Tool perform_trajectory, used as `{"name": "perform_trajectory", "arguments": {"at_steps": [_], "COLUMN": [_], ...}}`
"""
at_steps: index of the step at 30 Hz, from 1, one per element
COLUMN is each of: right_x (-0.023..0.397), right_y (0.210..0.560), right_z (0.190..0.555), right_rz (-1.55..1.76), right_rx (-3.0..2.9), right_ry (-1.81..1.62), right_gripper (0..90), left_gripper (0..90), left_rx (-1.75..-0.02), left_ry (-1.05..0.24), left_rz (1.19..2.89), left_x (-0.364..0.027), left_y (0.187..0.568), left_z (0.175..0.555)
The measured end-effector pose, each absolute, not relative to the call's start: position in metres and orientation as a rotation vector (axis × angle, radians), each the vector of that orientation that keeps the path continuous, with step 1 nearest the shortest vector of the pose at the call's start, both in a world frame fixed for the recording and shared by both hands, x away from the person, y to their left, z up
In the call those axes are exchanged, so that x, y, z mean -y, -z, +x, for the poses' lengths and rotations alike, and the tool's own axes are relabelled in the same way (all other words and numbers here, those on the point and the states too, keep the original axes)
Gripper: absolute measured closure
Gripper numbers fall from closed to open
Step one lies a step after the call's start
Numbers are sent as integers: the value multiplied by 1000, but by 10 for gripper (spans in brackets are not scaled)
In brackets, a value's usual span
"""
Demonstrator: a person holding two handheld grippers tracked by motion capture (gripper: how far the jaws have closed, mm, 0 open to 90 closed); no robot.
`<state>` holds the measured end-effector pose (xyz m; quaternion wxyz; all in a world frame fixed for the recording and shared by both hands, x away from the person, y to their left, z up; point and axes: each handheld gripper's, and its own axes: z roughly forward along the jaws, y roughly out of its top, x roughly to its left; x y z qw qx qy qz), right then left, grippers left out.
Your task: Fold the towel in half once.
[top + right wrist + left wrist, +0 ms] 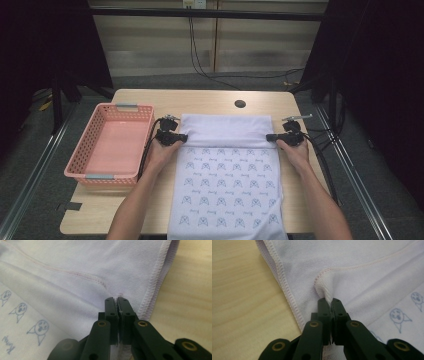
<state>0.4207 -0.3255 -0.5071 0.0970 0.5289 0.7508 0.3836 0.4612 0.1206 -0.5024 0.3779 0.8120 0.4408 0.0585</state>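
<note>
- Wooden table [150, 97] — pale top, long side running left-right in the high view; the work sits centre-right on it, w/ a pink basket [113, 143] off to the left, just beside the left forearm.
- Lilac printed garment [227, 190] — lies flat, long axis running from the person's edge of the table (hem hangs over it) toward the far side. Far end is doubled back toward the person, so a plain unprinted band [225, 129] lies across the top, over the cat-print face.
- The relation that matters — the folded band's near edge runs straight across betw. the two tongs, at right angles to the garment's long axis; the unfolded length lies on the near side of both tongs, toward the person. Judgement: next move likely carries that edge further along the long axis, so both ends need to travel level or the fold skews.
- Left gripper [181, 137] — at the band's left end, jaws pointing inward, clamped together on a pinch of the hemmed fabric edge [322, 288], seen clearly in the left gripper view.
- Right gripper [270, 137] — mirror spot at the right end, jaws together on fabric just inside the stitched side hem [155, 285].
- Neither hand nearer — both about equally far up the table, one per corner, cloth taut-ish betw. them.
</note>
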Motion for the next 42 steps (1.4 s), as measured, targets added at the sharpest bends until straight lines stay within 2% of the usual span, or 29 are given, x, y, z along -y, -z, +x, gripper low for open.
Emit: {"name": "perform_trajectory", "arguments": {"at_steps": [4,10,18,28,34,42], "right_x": [318,319,337,342,342,340], "right_y": [506,505,463,392,372,347], "right_z": [435,438,436,401,374,342], "right_rz": [1566,1582,1553,1346,1274,1210], "right_rx": [-2205,-2188,-2071,-2049,-2058,-2031], "right_ry": [-1090,-1119,-1329,-1458,-1521,-1560], "right_gripper": [877,877,877,877,877,877], "left_gripper": [875,875,874,874,873,873], "left_rx": [-1151,-1155,-1055,-930,-855,-774], "left_ry": [-150,-125,-153,-183,-234,-283], "left_rz": [2023,2039,1951,1875,1902,1840], "left_x": [-123,-123,-127,-143,-146,-159], "left_y": [506,500,456,398,379,347], "left_z": [470,471,461,424,401,364]}}
